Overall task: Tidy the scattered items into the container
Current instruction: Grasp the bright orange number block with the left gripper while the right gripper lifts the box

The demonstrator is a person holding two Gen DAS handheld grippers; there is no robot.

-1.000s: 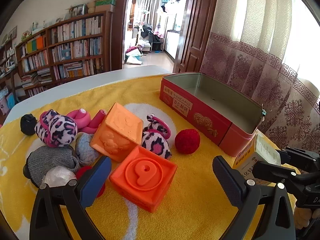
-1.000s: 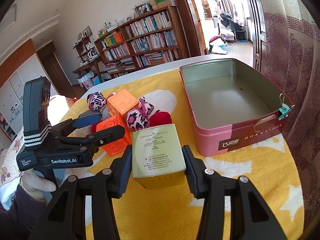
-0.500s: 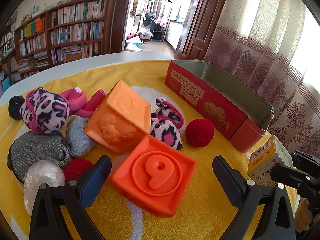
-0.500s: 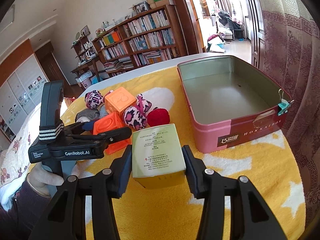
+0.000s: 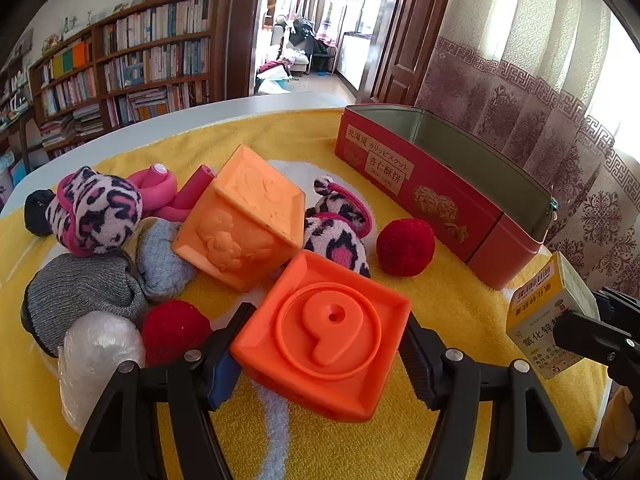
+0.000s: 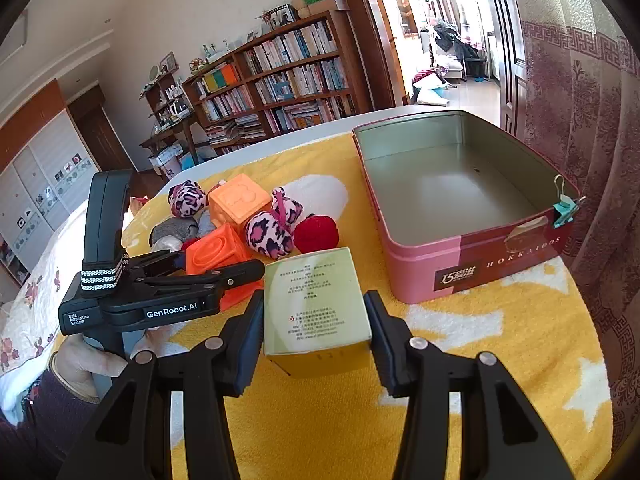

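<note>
My left gripper (image 5: 324, 344) has its jaws closing on the orange number block (image 5: 326, 330), its pads touching both sides as the block rests on the yellow towel (image 5: 452, 304). My right gripper (image 6: 316, 320) is shut on a small green-and-yellow carton (image 6: 316, 296), held just above the towel in front of the red tin (image 6: 472, 256). That tin (image 5: 440, 200) is open and empty. The carton (image 5: 540, 320) also shows at the right edge of the left wrist view. From the right wrist view, the left gripper (image 6: 220, 262) sits at the toy pile.
Behind the held block lie a paler orange block (image 5: 240, 232), two leopard-print sock balls (image 5: 96, 210), grey socks (image 5: 80, 288), pink foam curlers (image 5: 160, 184), two red pompoms (image 5: 405, 246) and a white bundle (image 5: 100, 356). A curtain (image 6: 600, 120) hangs past the tin.
The left gripper sank toward the number block and its jaws came in from wide open to touch both sides. The right gripper and its carton stayed still.
</note>
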